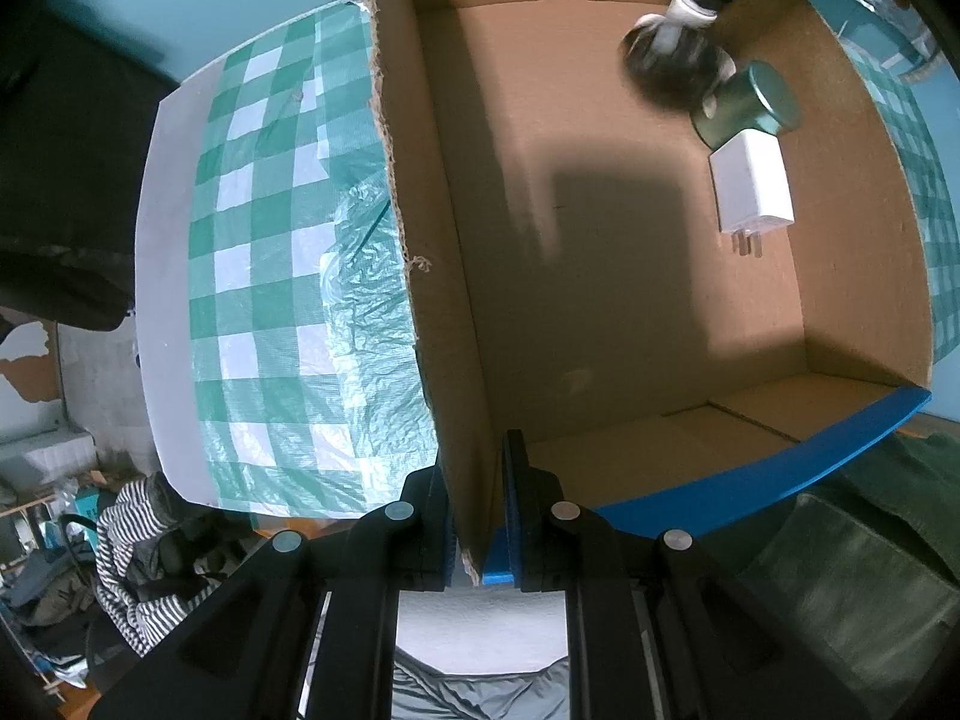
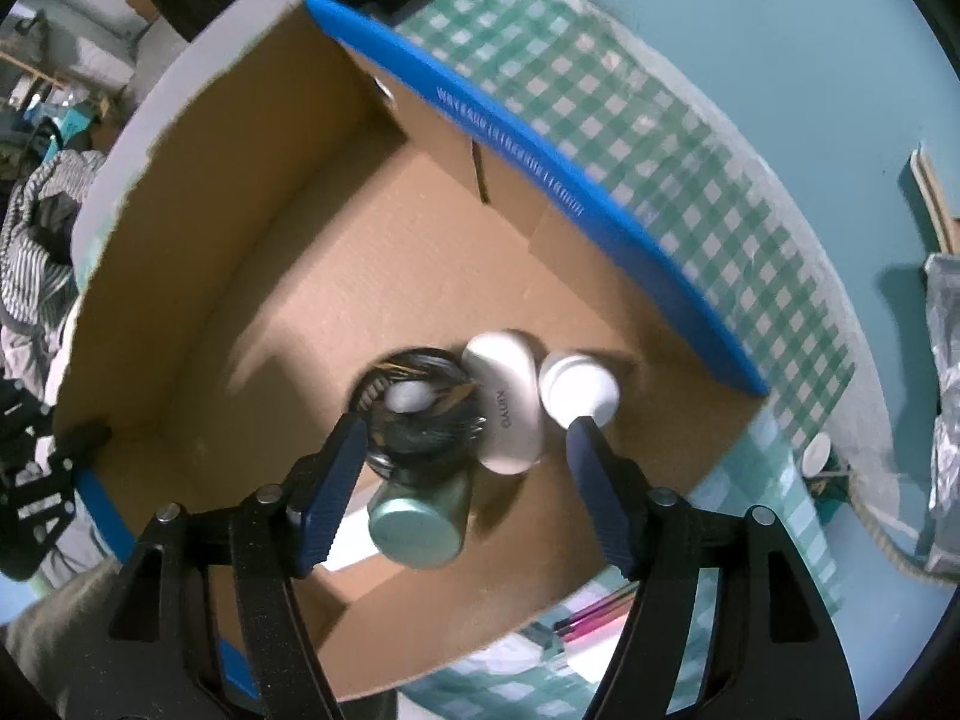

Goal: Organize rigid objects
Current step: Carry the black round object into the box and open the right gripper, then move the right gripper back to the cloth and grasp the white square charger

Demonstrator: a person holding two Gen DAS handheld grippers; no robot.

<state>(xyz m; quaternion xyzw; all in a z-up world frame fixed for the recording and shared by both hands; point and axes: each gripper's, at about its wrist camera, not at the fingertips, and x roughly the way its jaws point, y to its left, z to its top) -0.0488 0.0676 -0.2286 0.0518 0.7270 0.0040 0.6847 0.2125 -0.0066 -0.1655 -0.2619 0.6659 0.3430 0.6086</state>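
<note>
Left gripper [image 1: 477, 540] jaws clamp the cardboard box [image 1: 432, 300] wall on a green-checked tablecloth [image 1: 264, 240]; right gripper [image 2: 465, 480] jaws gape.

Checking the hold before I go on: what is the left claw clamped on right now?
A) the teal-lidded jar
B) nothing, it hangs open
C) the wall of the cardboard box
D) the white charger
C: in the left wrist view the left claw is shut on the edge of the cardboard box wall, with the white charger lying apart on the floor inside.
</note>
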